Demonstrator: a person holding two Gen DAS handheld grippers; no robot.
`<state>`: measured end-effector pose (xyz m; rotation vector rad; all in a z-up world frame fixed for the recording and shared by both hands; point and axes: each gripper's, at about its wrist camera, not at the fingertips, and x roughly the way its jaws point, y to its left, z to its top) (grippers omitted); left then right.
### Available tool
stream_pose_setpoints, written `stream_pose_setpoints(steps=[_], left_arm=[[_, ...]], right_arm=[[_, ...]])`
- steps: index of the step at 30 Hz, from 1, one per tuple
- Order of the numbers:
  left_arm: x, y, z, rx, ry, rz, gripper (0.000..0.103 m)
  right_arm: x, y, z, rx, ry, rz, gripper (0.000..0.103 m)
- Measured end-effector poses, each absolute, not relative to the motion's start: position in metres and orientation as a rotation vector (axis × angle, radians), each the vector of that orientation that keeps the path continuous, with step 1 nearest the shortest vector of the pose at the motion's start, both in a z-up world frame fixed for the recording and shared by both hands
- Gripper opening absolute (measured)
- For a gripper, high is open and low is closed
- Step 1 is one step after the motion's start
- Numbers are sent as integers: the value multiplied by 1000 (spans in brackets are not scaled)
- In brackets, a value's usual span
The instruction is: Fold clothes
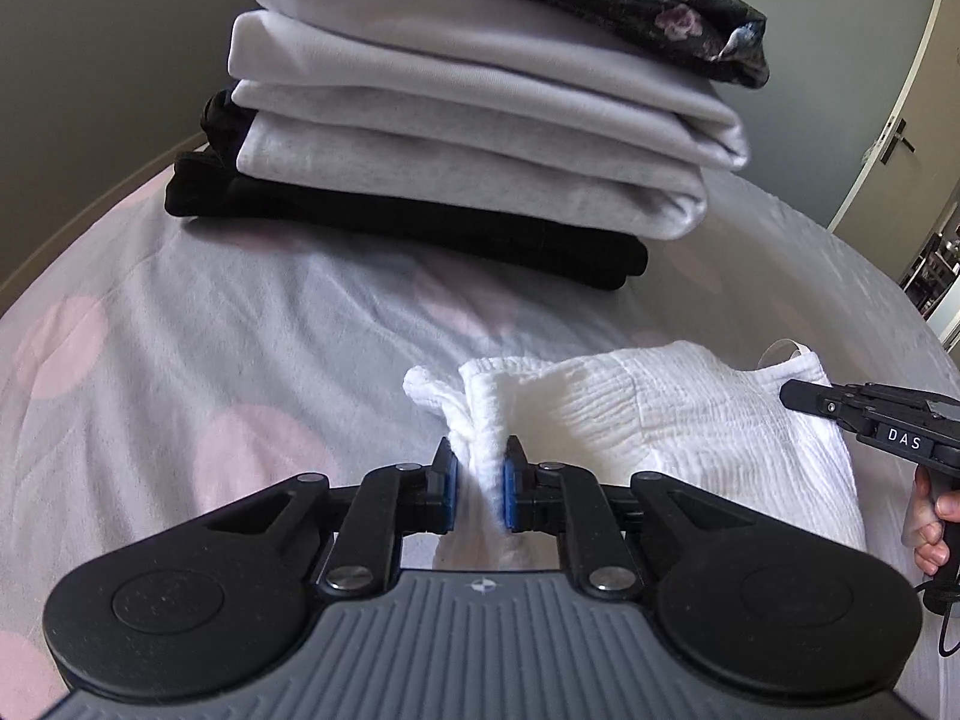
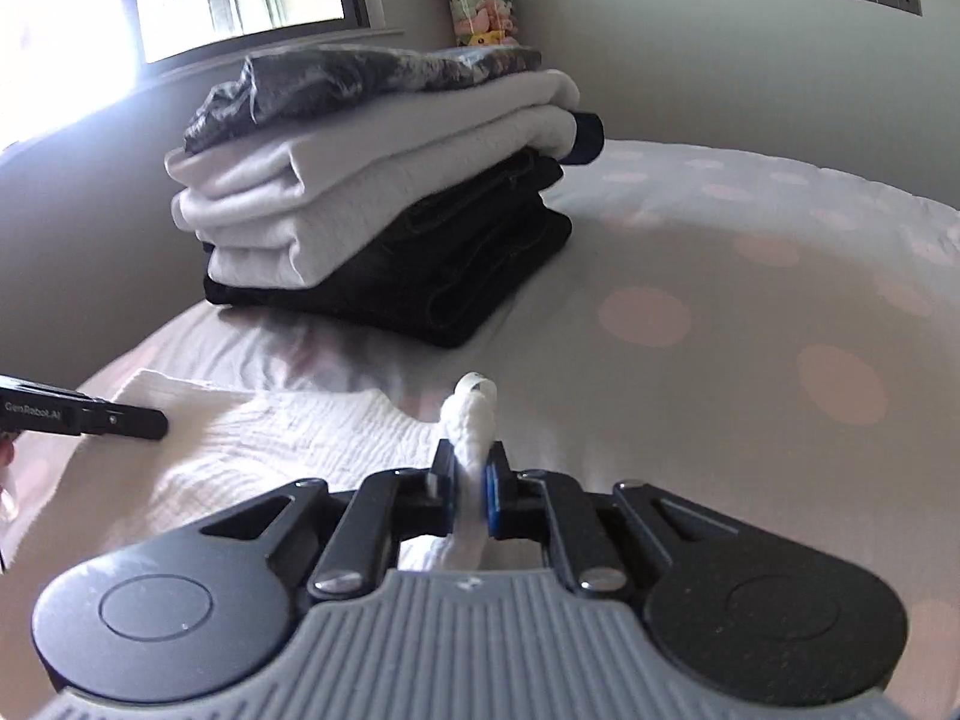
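A white crinkled garment (image 1: pixel 690 420) lies on the bed in front of me; it also shows in the right wrist view (image 2: pixel 288 444). My left gripper (image 1: pixel 480 468) is shut on a bunched corner of the garment at its left end. My right gripper (image 2: pixel 471 474) is shut on the garment's other bunched corner, where a small loop sticks up. The right gripper also shows at the right edge of the left wrist view (image 1: pixel 798 393). The left gripper shows at the left edge of the right wrist view (image 2: pixel 150 420).
A stack of folded clothes (image 1: pixel 468 138) stands on the bed behind the garment: black at the bottom, white and grey in the middle, dark floral on top. It also shows in the right wrist view (image 2: pixel 384 192). The bedspread (image 1: pixel 240 330) is grey with pink dots. A door (image 1: pixel 894 138) is at right.
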<state>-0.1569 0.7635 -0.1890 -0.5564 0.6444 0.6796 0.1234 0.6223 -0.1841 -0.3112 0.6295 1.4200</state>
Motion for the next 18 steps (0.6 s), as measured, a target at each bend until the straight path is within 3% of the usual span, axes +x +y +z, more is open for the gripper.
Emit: stream_pose_setpoints(steps=[8,12,18], left_arm=[[-151,764,-202,-552,700,704,23],[-155,754,-188,-529,699,739,25],[-161,710,-154,-428,741,813,26]], right_arm=[[131,627,-210,-320,702,1381,14],[136,617,-195,-287,720,1349,29],[116,583,-158,-284,700,1344,29]])
